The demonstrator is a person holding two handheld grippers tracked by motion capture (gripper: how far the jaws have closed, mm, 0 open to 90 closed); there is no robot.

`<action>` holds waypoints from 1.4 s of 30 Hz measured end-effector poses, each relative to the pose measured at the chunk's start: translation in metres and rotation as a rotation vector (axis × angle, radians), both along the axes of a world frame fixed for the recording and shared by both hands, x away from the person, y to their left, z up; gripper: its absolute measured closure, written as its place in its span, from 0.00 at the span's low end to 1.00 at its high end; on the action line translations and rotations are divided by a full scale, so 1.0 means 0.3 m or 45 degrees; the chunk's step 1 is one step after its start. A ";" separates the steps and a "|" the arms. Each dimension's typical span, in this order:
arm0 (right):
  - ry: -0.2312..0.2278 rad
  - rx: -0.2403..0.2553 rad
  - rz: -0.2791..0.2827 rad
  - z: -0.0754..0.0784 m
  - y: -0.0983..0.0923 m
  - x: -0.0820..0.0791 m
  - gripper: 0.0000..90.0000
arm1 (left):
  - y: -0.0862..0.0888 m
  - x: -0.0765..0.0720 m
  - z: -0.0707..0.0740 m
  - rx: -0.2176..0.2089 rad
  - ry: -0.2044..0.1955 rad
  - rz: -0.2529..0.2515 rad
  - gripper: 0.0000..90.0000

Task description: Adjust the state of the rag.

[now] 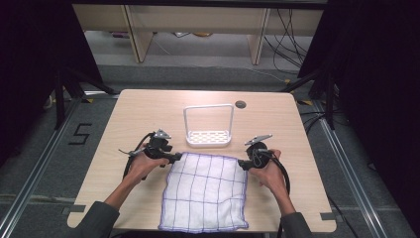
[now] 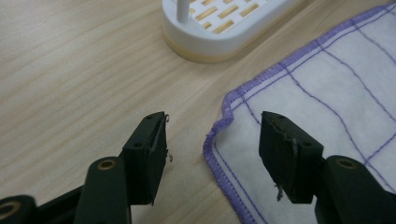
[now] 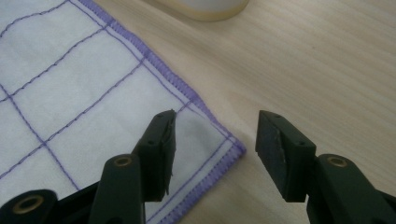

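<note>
A white cloth (image 1: 205, 191) with a purple grid and purple hem lies flat on the wooden table (image 1: 143, 109). My left gripper (image 1: 176, 157) is at the cloth's far left corner. In the left gripper view the gripper (image 2: 212, 149) stands open, low over the table, with the hemmed corner of the cloth (image 2: 327, 93) between its jaws and untouched. My right gripper (image 1: 241, 163) is at the far right corner. In the right gripper view that gripper (image 3: 215, 149) is open too, and the corner of the cloth (image 3: 70, 93) lies between its jaws.
A white rack (image 1: 208, 138) with a slotted base and a tall wire loop stands just beyond the cloth, mid-table; its base shows as the rack (image 2: 219, 28) and the rack (image 3: 205, 7). A round cable hole (image 1: 240, 104) sits behind it. Dark stands flank the table.
</note>
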State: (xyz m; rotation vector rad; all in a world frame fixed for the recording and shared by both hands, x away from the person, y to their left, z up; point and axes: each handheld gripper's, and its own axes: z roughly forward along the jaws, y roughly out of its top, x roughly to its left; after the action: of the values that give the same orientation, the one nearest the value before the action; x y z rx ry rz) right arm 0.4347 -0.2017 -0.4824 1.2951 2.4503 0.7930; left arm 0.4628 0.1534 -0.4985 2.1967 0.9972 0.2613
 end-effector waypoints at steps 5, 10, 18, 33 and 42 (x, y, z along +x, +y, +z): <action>0.032 -0.023 -0.002 -0.016 0.008 0.004 0.55 | -0.022 0.002 -0.012 0.017 0.005 -0.027 0.53; 0.036 -0.047 0.009 -0.025 0.007 0.009 0.70 | -0.033 0.008 -0.020 0.050 -0.003 -0.071 0.79; 0.078 -0.003 0.043 -0.027 0.009 0.015 0.96 | -0.024 0.011 -0.011 0.021 -0.040 -0.075 0.97; -0.072 0.046 0.111 0.112 0.027 0.034 0.96 | 0.028 -0.005 0.116 -0.066 -0.166 -0.060 0.98; -0.145 0.024 0.152 0.230 0.034 0.041 0.96 | 0.064 -0.023 0.206 -0.125 -0.256 -0.055 0.98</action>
State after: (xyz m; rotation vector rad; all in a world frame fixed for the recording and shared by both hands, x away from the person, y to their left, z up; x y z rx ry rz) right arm 0.4470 -0.1913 -0.4132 1.0862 2.4528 0.8960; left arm 0.4560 0.1727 -0.4368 2.0550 0.8333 0.3959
